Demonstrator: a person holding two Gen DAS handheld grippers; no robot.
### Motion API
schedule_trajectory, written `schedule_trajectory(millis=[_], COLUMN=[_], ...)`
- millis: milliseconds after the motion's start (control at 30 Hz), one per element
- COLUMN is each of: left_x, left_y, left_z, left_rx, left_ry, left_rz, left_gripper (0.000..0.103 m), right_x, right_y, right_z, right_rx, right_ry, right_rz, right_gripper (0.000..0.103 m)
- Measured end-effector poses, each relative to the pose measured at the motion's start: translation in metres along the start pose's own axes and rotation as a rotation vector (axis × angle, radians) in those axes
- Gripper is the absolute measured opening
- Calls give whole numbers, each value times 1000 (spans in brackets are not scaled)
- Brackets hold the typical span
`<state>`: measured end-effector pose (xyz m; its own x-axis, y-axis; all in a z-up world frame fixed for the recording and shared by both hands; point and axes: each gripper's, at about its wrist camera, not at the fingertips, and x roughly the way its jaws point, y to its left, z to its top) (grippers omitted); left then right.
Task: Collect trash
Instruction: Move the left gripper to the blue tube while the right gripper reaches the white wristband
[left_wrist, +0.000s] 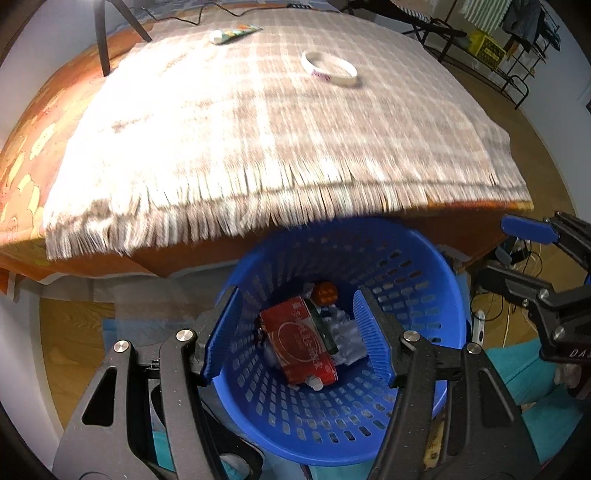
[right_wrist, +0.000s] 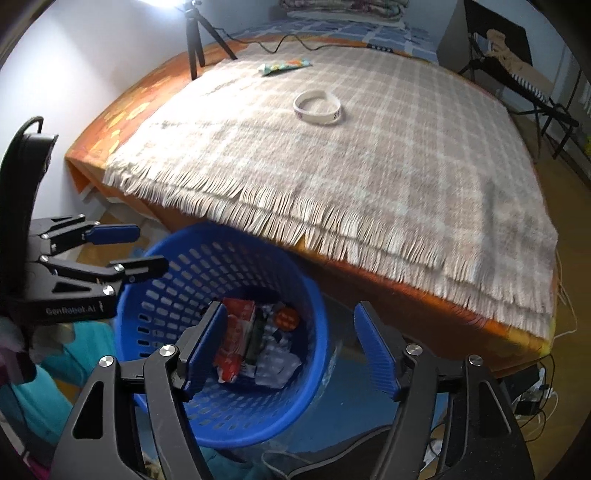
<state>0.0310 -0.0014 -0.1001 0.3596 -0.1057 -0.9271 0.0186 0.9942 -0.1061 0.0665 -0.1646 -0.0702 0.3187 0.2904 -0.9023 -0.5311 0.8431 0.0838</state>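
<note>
Both spread and gripping nothing: left tool (left_wrist: 297, 338) and right tool (right_wrist: 291, 349), poised over the round blue perforated plastic basket (left_wrist: 424, 266) on the floor, which already holds a red carton (left_wrist: 301, 341) and crumpled wrappers. Farther off, on the fringed beige checked blanket (left_wrist: 229, 122) covering the bed, lying flat: a white flexible band ring (left_wrist: 328, 68), probably light, soft and squashy, best pinched across one side of its thin wall. Farthest, near the blanket's far edge: a small green printed tube (left_wrist: 234, 33), likely light and yielding, best taken across its middle.
</note>
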Motion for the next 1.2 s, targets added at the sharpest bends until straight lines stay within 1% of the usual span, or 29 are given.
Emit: schedule_trajectory(millis=[167, 233, 333, 400, 433, 500, 567, 600, 700, 800, 933, 1033, 1200], left_x=[-10, -13, -16, -18, -19, -19, -18, -17, -12, -4, 13, 26, 50], left_y=[7, 9, 12, 15, 17, 24, 32, 36, 42, 51, 65, 75, 81], left_z=[24, 35, 54, 74, 80, 102, 121, 132, 157, 185, 213, 233, 265], left_rx=[-15, -13, -1, 11, 13, 11, 2, 1, 12, 13, -4, -3, 12], left_ry=[-29, -42, -61, -79, -85, -96, -107, -119, -141, -161, -162, -160, -166], left_rz=[1, 2, 9, 16, 15, 2, -3, 7, 8, 15, 7, 15, 44], left_gripper=[64, 64, 64, 64, 64, 64, 64, 64, 64, 64, 64, 64, 64], right_x=[-5, -7, -9, -10, -9, -6, -3, -1, 9, 23, 43, 56, 77], right_y=[-2, -4, -6, -10, -10, -12, -15, -16, -20, -22, -27, -30, -32], right_z=[12, 18, 26, 32, 34, 44, 53, 60, 77, 94, 114, 125, 141], right_rx=[-4, -17, -34, -38, -39, -40, -33, -25, -7, -3, 14, 21, -7], right_ry=[-35, -62, -119, -156, -166, -180, -183, -184, -180, -161, -131, -120, -106], right_rz=[-15, -26, -15, 3, 9, 7, 17, 22, 30, 38, 57, 66, 44], right_gripper=[71, 71, 71, 71, 71, 71, 71, 71, 71, 71, 71, 76, 76])
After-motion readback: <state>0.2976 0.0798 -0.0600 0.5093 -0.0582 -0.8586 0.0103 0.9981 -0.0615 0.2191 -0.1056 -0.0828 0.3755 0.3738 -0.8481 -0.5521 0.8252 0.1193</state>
